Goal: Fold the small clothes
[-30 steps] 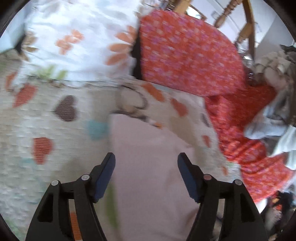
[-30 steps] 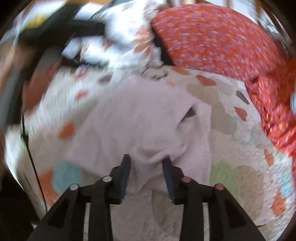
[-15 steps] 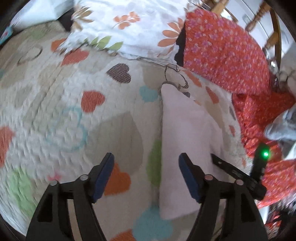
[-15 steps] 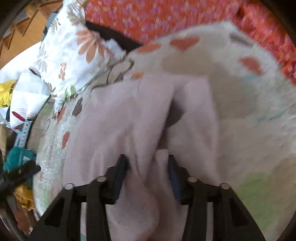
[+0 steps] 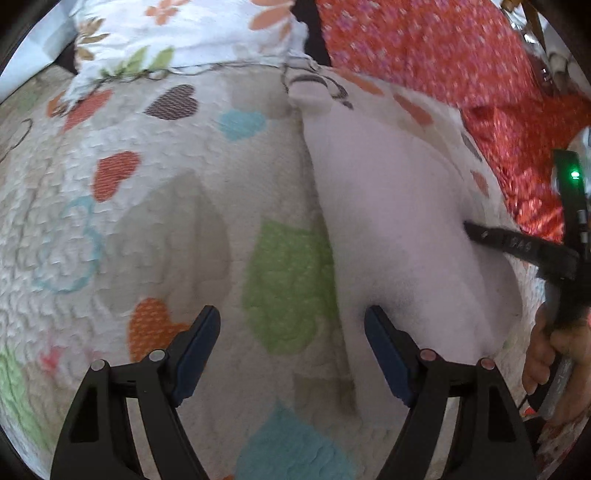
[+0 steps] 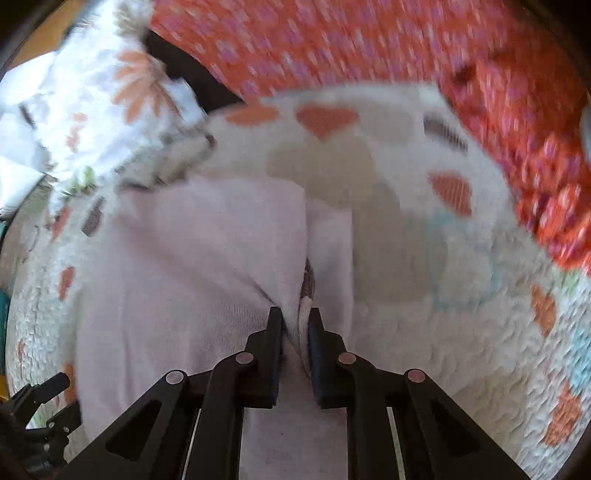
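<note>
A pale pink garment point(image 5: 391, 206) lies on a heart-patterned quilt point(image 5: 147, 206), folded into a long strip. My left gripper point(image 5: 291, 328) is open and empty, low over the quilt, its right finger at the garment's left edge. My right gripper point(image 6: 295, 325) is shut on a pinched fold of the pink garment point(image 6: 192, 258), which spreads out to the left and ahead of it. The right gripper also shows in the left wrist view point(image 5: 517, 243), reaching in over the garment's right edge.
A red flowered pillow point(image 5: 424, 48) and a white flowered pillow point(image 5: 192, 33) lie at the far edge of the quilt. Red flowered fabric point(image 5: 532, 166) runs along the right side. The left gripper shows at the lower left of the right wrist view point(image 6: 37, 424).
My right gripper has closed tightly on the garment's fold. My left gripper has moved left off the garment and then slightly back toward its edge, still open.
</note>
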Demonstrator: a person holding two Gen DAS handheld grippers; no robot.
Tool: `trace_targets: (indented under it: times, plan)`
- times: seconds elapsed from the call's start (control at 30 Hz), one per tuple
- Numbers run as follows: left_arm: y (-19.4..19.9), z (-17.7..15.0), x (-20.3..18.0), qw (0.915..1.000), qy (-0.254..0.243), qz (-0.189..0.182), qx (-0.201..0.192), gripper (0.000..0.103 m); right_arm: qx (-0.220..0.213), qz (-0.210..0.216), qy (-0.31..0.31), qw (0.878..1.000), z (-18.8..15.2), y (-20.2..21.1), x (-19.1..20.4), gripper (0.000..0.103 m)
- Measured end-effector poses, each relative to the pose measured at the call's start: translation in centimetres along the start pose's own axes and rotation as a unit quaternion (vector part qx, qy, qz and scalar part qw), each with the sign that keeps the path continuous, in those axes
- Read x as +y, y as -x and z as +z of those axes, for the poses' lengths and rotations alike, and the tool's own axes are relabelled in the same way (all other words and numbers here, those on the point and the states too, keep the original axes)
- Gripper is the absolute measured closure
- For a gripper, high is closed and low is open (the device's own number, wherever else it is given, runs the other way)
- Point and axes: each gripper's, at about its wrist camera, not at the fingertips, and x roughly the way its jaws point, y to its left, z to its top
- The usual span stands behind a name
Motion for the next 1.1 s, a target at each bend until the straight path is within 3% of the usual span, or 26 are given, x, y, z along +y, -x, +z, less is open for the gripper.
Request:
trace_targets:
  times: [0.03, 0.17, 0.27, 0.37, 0.43, 0.53, 0.63, 0.73, 0.8, 0.83, 0.9, 1.03, 1.1]
  plan:
    - [-0.3, 0.1, -0.1, 1.0, -0.002, -0.002, 0.002, 0.024, 0.024, 0.007, 0.004, 1.0, -0.2, -0.9, -0.2, 0.088]
    - [-1.1, 0.2, -0.1, 0.9999, -0.007, 0.003, 0.011, 0.018, 0.034, 0.032, 0.003, 0.999, -0.2, -0.7, -1.2, 0.087]
    - [-1.3, 0.1, -0.6, 0.9992, -0.022, 0.031, 0.012, 0.016, 0.047, 0.081, -0.06, 0.994, 0.3, -0.6, -4.0, 0.073]
    - [-1.1, -0.2, -0.9, 0.9986, -0.027, 0.046, 0.006, 0.016, 0.022, 0.112, -0.129, 0.985, 0.9, 0.2, -7.0, 0.071]
    - [-0.9, -0.6, -1.1, 0.9983, -0.03, 0.051, -0.005, 0.016, -0.013, 0.11, -0.138, 0.984, 1.3, 1.2, -7.3, 0.07]
    - [-0.8, -0.9, -0.8, 0.999, -0.016, 0.042, -0.002, 0.016, -0.057, 0.15, -0.109, 0.981, 2.0, 3.0, -5.0, 0.07]
    - [-1.0, -1.2, -0.2, 0.9996, 0.005, 0.024, 0.012, 0.016, -0.071, 0.174, -0.037, 0.982, 2.2, 3.8, -0.5, 0.07]
    - [-1.3, -1.2, 0.4, 0.9995, 0.021, 0.007, 0.023, 0.016, -0.043, 0.208, 0.025, 0.977, 2.7, 2.3, 4.4, 0.07]
    - [-1.4, -1.2, 0.7, 0.9992, 0.028, 0.0, 0.028, 0.016, 0.015, 0.274, 0.047, 0.961, 3.9, -0.4, 7.9, 0.07]
    - [-1.4, -1.1, 0.7, 0.9992, 0.029, 0.0, 0.028, 0.016, 0.054, 0.301, 0.048, 0.951, 4.6, -2.5, 9.6, 0.07]
    - [-1.3, -1.2, 0.8, 0.9993, 0.027, -0.001, 0.028, 0.016, 0.072, 0.293, 0.038, 0.953, 5.9, -5.4, 10.9, 0.071]
    - [-1.1, -1.2, 0.9, 0.9994, 0.019, -0.003, 0.03, 0.016, 0.059, 0.245, -0.044, 0.967, 10.8, -10.4, 9.5, 0.079]
    - [-0.9, -1.2, 1.2, 0.9992, 0.019, -0.009, 0.034, 0.016, 0.059, 0.257, -0.097, 0.96, 12.4, -11.4, 8.0, 0.078]
